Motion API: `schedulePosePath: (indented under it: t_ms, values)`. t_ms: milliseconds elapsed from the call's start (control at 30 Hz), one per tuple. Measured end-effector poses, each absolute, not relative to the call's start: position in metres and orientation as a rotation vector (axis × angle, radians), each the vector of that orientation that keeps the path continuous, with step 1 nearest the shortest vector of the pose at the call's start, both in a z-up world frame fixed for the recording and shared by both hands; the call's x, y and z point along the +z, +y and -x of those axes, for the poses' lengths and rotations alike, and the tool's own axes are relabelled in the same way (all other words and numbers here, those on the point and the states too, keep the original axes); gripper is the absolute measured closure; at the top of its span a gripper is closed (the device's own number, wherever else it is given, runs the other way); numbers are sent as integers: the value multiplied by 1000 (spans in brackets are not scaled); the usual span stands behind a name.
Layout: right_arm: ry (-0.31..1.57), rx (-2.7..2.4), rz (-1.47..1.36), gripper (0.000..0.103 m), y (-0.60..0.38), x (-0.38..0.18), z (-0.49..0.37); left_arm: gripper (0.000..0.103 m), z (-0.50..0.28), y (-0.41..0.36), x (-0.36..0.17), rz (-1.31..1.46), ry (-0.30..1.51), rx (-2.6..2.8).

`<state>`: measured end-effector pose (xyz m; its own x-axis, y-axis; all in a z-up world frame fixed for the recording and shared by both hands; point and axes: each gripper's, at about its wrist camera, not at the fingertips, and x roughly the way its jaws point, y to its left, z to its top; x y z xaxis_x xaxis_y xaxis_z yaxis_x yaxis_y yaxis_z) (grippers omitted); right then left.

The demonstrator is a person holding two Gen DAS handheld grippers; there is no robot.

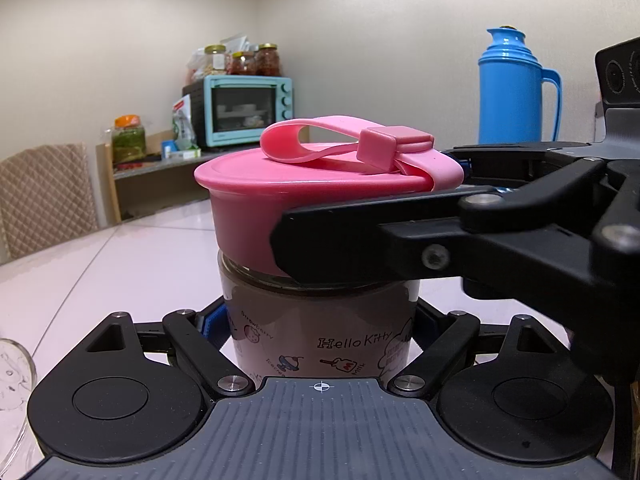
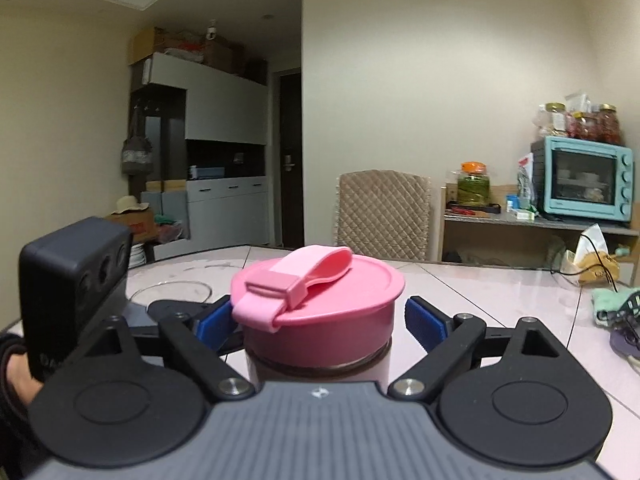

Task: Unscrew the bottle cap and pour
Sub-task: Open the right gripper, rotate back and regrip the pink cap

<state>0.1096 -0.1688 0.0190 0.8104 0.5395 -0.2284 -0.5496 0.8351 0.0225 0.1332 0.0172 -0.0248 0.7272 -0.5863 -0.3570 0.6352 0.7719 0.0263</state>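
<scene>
A clear bottle (image 1: pixel 320 336) with cartoon print and brown liquid stands on the pale table (image 1: pixel 140 260). My left gripper (image 1: pixel 320 320) is shut on its body, a blue pad on each side. The pink cap (image 2: pixel 320 300) with a looped strap sits on the bottle's neck. My right gripper (image 2: pixel 320 316) is open around the cap at cap height, its blue pads (image 2: pixel 424 320) a little off the cap's sides. In the left wrist view the right gripper's black finger (image 1: pixel 340 240) crosses in front of the cap (image 1: pixel 248 200) from the right.
A glass bowl (image 1: pixel 12 380) stands on the table left of the bottle, its rim (image 2: pixel 172 288) showing beyond the left gripper. A blue thermos (image 1: pixel 516 88) stands behind on the right. A quilted chair (image 2: pixel 384 220) is at the far edge. Cloths (image 2: pixel 608 304) lie at the right.
</scene>
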Motion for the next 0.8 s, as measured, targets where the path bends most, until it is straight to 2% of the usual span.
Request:
schedulePosePath:
  t_ms: [200,467,800]
  values:
    - [235,585,40,17,-167,17,-109,13,-133,17,-25,-150,342,-676]
    - [229,691,79,18,-175,17,-116,13,-133,18,-25,-150,342,-676]
    - [196,1063,102,18,-217,12,-158,13,-134,18,-25,-150,342,-677]
